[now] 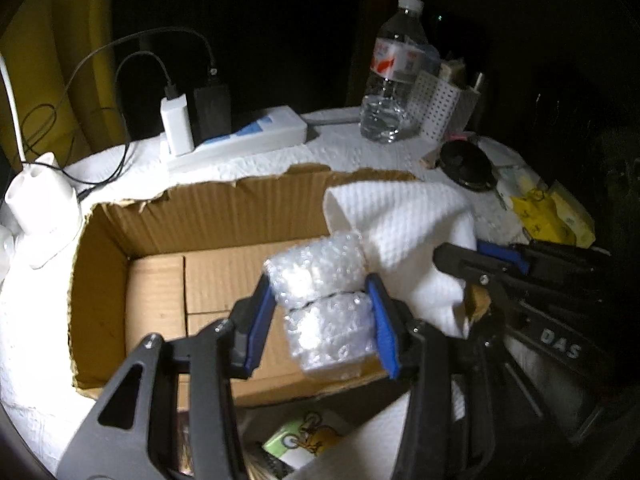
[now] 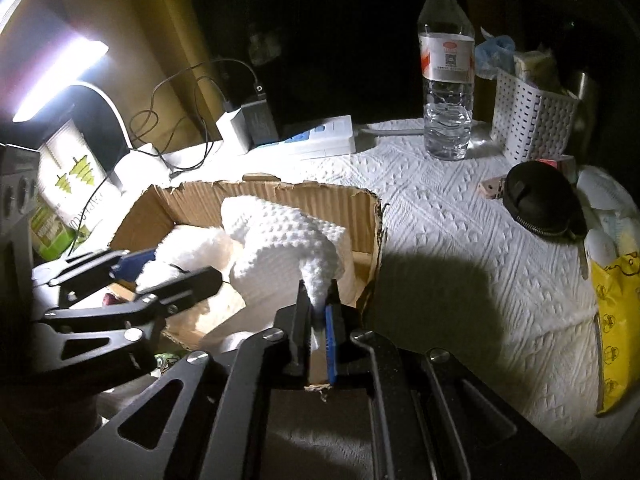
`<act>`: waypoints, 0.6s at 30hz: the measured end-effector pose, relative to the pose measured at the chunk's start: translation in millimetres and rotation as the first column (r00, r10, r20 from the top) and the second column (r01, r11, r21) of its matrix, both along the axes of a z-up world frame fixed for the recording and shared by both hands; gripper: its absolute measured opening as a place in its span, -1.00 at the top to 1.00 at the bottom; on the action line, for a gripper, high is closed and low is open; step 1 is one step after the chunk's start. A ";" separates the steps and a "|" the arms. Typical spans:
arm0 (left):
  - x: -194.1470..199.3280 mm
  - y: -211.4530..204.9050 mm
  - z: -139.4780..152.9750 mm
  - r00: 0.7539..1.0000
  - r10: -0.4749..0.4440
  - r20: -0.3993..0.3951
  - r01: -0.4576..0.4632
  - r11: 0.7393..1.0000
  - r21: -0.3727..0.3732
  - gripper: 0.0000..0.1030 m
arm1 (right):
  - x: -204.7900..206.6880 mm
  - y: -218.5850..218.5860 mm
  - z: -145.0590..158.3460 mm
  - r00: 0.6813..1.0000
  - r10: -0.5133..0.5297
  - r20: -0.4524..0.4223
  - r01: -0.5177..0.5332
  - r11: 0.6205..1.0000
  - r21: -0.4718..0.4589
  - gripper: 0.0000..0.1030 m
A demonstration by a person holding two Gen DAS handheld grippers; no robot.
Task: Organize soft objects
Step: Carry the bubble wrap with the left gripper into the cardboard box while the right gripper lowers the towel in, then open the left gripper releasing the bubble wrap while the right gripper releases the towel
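Over the open cardboard box (image 1: 160, 248) near the left edge of the bench (image 2: 460, 240), the left hand-held gripper (image 1: 320, 316) held a folded wad of bubble wrap (image 1: 324, 300), its blue pads (image 1: 260, 316) pressing on both sides of the bundle, which hung above the box's bare floor without touching it. Just to its right, the right hand-held gripper (image 2: 318, 316) stood at a narrow gap with a corner of a white textured cloth (image 2: 280, 248) pinched between its dark pad and its blue one; the rest of the cloth draped forward over the right end of the box, partly inside it and partly resting on its torn rim. The box was ragged along its far wall, and its near right corner sat directly under the right gripper's fingers. Toward the far edge of the bench, covered with embossed white paper towel, lay a white power strip (image 1: 248, 136) carrying a white charger (image 1: 178, 124) and a black adapter (image 1: 212, 108), each with a dark cable looping away. A clear water bottle (image 2: 446, 80), partly filled, stood upright near the far right, just beside a white perforated basket (image 2: 528, 120). Nearer the right edge lay a black zipped pouch (image 2: 540, 200) and a yellow printed packet (image 2: 616, 328). A lit lamp bar (image 2: 60, 76) glowed at the far left corner.
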State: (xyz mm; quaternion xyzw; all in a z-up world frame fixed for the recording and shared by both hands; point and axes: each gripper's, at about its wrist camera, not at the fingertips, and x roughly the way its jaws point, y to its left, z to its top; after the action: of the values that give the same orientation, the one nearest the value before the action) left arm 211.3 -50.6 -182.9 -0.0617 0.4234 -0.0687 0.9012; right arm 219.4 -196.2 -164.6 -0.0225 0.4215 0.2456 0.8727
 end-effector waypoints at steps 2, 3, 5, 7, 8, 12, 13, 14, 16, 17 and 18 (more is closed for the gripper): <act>-0.8 0.7 1.2 1.000 0.007 -0.001 -0.007 1.000 -0.001 -0.01 | -1.2 -3.2 4.8 1.000 -0.003 0.010 0.003 1.000 0.016 0.31; -2.0 1.7 1.8 1.000 0.008 0.000 -0.008 1.000 -0.007 -0.02 | -1.9 -4.5 8.0 1.000 -0.004 0.017 0.003 1.000 0.025 0.29; -4.5 2.2 4.3 1.000 0.013 0.005 -0.013 1.000 -0.007 -0.08 | -3.7 -6.2 14.5 0.999 -0.008 0.034 0.007 1.000 0.029 0.25; -7.7 2.5 7.2 1.000 0.015 0.011 -0.015 1.000 -0.006 -0.24 | -5.2 -7.9 20.2 0.999 -0.019 0.049 0.017 0.999 0.029 0.19; -10.2 3.3 9.3 1.000 0.017 0.017 -0.017 1.000 -0.013 -0.31 | -5.8 -9.0 21.9 0.998 -0.024 0.053 0.022 0.999 0.029 0.16; -18.9 7.3 18.0 0.999 0.025 0.035 -0.024 0.999 -0.021 -0.33 | -11.1 -12.5 27.7 0.997 -0.041 0.061 0.040 0.999 0.025 0.15; -21.3 8.4 20.0 0.999 0.028 0.038 -0.027 0.999 -0.022 -0.33 | -14.2 -12.3 29.5 0.997 -0.041 0.064 0.040 0.999 0.023 0.15; -23.8 9.4 22.1 0.999 0.032 0.040 -0.031 0.999 -0.022 -0.33 | -17.6 -10.9 31.6 0.997 -0.040 0.069 0.038 0.999 0.021 0.15; -30.2 11.7 26.1 0.998 0.039 0.050 -0.038 0.999 -0.023 -0.33 | -22.8 -8.6 34.6 0.996 -0.038 0.076 0.036 0.999 0.019 0.15; -33.6 13.0 28.5 0.998 0.042 0.054 -0.041 0.999 -0.024 -0.34 | -26.1 -7.4 36.5 0.996 -0.037 0.079 0.036 0.999 0.018 0.15; -36.9 14.4 30.7 0.997 0.046 0.060 -0.044 0.999 -0.025 -0.34 | -29.1 -6.5 37.7 0.996 -0.037 0.082 0.036 0.999 0.017 0.14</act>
State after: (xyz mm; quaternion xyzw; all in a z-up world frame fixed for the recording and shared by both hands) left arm 174.4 -36.2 -152.2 -0.0800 0.3935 -0.0553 0.9142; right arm 190.3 -202.7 -126.9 -0.0183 0.3835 0.2317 0.8938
